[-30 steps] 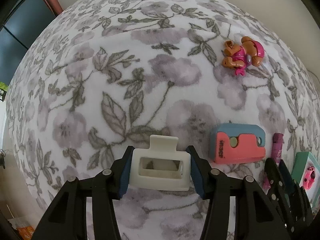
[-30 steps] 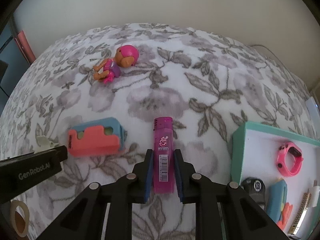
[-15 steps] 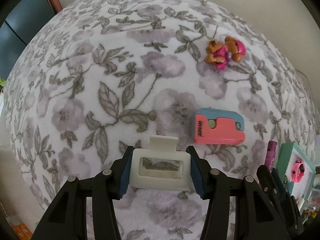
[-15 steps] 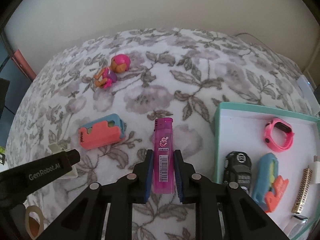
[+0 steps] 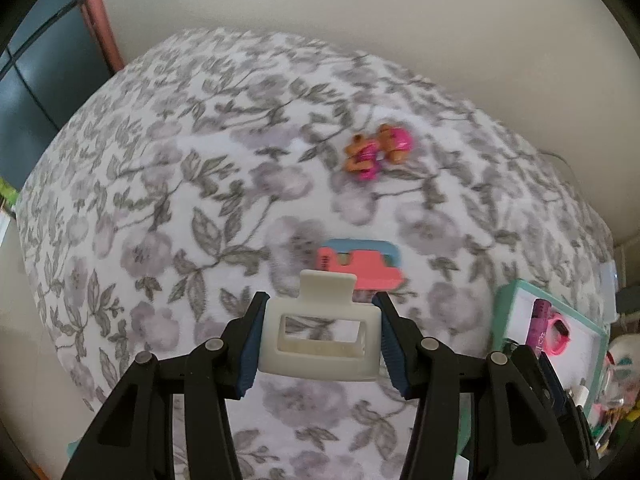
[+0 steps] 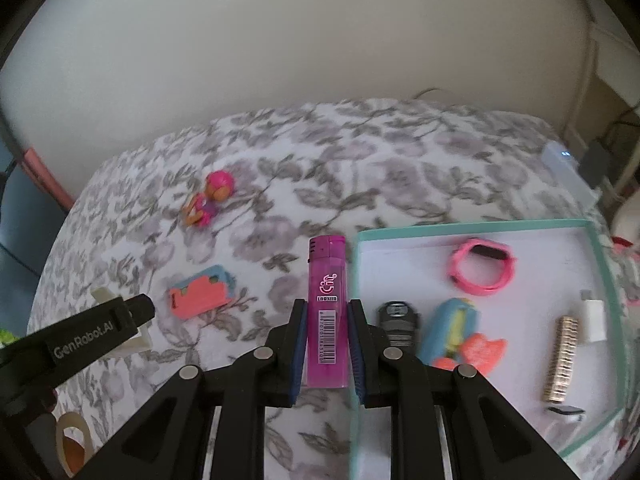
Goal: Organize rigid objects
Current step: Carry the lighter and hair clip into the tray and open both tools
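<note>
Floral cloth (image 5: 168,208) blurred; left gripper (image 5: 318,344) pinching clip (image 5: 320,340), right gripper (image 6: 327,344) pinching lighter (image 6: 327,308).

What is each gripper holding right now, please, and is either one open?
Left gripper: closed on the white hair clip.
Right gripper: closed on the purple lighter.
Neither is open.

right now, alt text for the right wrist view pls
The right tool grips a purple lighter upright above a floral blanket, beside a teal tray holding a pink watch. A doll lies further back.
</note>
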Action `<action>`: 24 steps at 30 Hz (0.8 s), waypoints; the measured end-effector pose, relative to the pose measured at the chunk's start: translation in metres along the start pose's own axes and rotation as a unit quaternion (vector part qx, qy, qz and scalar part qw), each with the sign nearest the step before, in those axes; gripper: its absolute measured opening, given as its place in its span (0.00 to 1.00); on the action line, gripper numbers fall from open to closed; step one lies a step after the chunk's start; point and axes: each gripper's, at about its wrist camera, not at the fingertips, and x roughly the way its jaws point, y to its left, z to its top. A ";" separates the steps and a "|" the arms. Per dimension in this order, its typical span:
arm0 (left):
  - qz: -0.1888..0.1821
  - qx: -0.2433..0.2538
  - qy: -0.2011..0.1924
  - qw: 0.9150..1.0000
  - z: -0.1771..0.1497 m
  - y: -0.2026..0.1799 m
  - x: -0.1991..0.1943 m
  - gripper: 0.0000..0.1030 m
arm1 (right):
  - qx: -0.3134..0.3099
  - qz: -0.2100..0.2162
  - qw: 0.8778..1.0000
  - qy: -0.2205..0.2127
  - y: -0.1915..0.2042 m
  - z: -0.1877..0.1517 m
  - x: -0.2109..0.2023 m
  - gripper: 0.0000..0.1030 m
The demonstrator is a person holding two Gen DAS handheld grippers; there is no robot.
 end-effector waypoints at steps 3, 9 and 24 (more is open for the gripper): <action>-0.010 0.016 -0.007 1.000 0.005 -0.012 -0.001 0.52 | 0.011 -0.018 1.000 -0.009 -0.016 0.003 -0.013 0.20; -0.028 0.059 -0.016 0.998 -0.005 -0.049 -0.010 0.52 | 0.063 -0.042 0.997 -0.009 -0.059 0.009 -0.026 0.20; -0.078 0.168 -0.020 0.983 -0.047 -0.157 -0.030 0.53 | 0.157 -0.135 0.978 0.003 -0.151 -0.002 -0.035 0.21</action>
